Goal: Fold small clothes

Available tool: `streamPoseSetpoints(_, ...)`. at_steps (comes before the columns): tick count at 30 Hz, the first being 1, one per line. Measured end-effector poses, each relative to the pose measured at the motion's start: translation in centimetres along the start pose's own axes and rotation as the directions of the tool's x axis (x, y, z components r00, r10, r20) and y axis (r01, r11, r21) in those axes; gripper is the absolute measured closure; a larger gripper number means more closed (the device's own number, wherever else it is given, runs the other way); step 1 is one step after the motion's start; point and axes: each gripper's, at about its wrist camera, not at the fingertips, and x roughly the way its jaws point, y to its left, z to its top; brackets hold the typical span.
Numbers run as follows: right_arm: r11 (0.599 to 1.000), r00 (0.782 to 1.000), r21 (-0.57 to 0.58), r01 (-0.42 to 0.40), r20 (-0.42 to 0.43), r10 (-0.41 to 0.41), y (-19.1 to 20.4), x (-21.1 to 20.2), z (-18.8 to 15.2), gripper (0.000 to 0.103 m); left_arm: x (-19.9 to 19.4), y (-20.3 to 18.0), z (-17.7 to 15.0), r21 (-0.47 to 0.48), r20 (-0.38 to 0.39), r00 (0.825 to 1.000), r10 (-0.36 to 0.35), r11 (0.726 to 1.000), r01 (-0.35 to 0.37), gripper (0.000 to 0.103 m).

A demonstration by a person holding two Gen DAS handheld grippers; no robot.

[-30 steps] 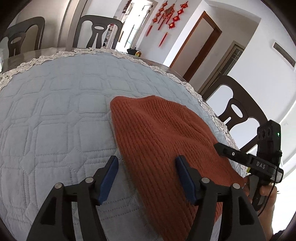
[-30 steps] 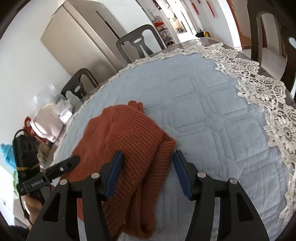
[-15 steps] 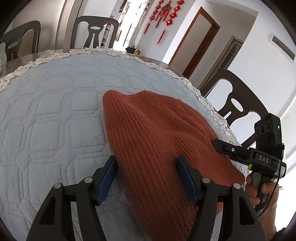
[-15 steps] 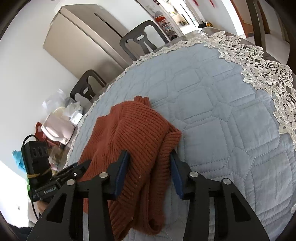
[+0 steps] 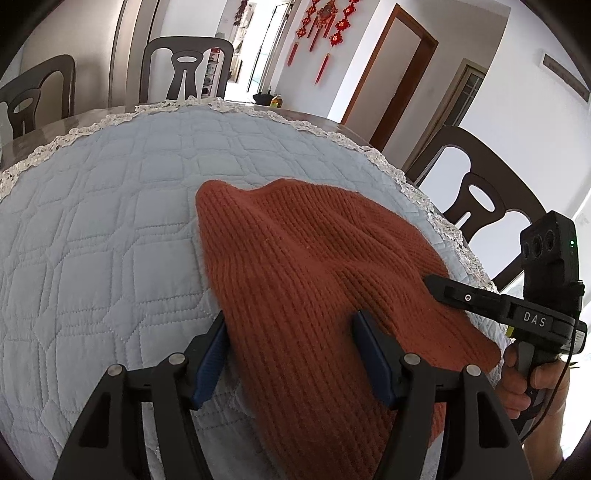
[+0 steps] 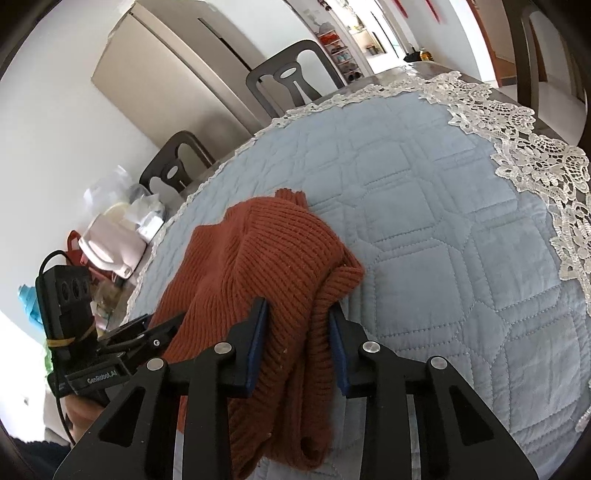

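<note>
Your rust-orange knit sweater [image 5: 317,280] lies bunched up on the blue quilted cover [image 5: 103,229] of the counter, toward the near right side in your left wrist view. A white lace edge [image 6: 535,162] runs round the cover.

Your left gripper [image 5: 291,354] sits low over the sweater's near edge. Its blue fingers [image 5: 208,360] are spread wide, one at about 7 o'clock just beside the knit on the cover and the other pressed into the knit at 5 o'clock. They are not squeezing anything.

Your right gripper [image 6: 297,349] has its fingers [image 6: 255,350] drawn in on a thick fold of the sweater (the ribbed cuff part hangs down between them). The knit fills the gap and touches both pads, so it is gripping the cloth. In the left wrist view you can see this gripper at 3 o'clock, with its tip resting on the sweater and your hand [image 5: 517,384] round its handle.

Dark chairs [image 5: 188,70] stand around the counter. Red hanging decorations [image 5: 321,22] are on the far wall at 12 o'clock. A tall fridge [image 6: 177,70] stands at 11 o'clock in the right wrist view, with bags and clutter [image 6: 118,229] at 9 o'clock.
</note>
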Motion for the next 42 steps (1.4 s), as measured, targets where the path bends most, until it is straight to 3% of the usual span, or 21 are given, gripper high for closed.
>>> streamPoseSetpoints(9,0.999,0.999,-0.039,0.026,0.047,-0.024,2.0,-1.9,0.3,0.085,-1.3,-1.0,0.4,0.047,0.020,0.999,0.034,0.998,-0.035,0.062)
streamPoseSetpoints(12,0.998,0.998,-0.063,0.016,0.057,-0.013,3.0,-2.4,0.4,0.086,-2.1,-0.8,0.7,0.045,0.030,0.999,0.015,0.999,-0.016,0.065)
streamPoseSetpoints(19,0.995,0.998,-0.096,-0.038,0.036,0.042,5.3,-1.0,0.8,0.086,-4.3,0.7,0.9,0.044,0.068,0.997,0.026,0.999,-0.029,0.066)
streamPoseSetpoints(34,0.971,0.972,-0.080,-0.225,-0.090,0.218,11.1,8.9,2.9,0.086,-7.9,10.7,3.0,-0.073,0.118,0.987,0.112,0.992,-0.103,0.067)
streamPoseSetpoints(42,0.976,0.968,-0.010,-0.216,-0.137,0.212,8.9,11.0,2.9,0.081,-5.4,15.3,2.6,-0.149,0.055,0.991,0.119,0.983,-0.110,0.061)
